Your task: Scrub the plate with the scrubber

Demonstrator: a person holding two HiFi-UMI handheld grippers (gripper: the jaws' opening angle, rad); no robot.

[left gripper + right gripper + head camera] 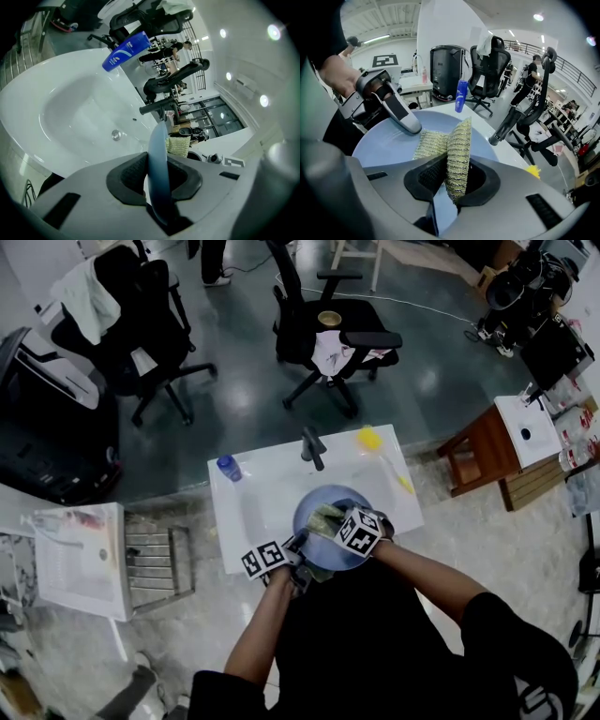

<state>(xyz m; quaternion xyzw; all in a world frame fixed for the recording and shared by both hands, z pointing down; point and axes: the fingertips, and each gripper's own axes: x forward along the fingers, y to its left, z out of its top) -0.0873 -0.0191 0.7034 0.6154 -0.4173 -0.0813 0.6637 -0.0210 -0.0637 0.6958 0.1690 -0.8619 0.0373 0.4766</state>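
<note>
A round blue plate (323,538) is held over the white sink (262,502). My left gripper (292,559) is shut on the plate's near rim; in the left gripper view the plate (157,154) stands edge-on between the pads of that gripper (157,176). My right gripper (452,176) is shut on a folded yellow-green mesh scrubber (457,145), which lies against the plate's face (384,145). The scrubber (326,517) sits on the plate in the head view, just left of the right gripper (349,526). The left gripper (386,105) grips the rim opposite.
A dark faucet (313,446) rises at the sink's back edge. A blue bottle (229,468) stands at the back left corner, a yellow brush (371,439) at the back right. A wire rack (155,563) is left of the sink, and office chairs (328,334) are beyond.
</note>
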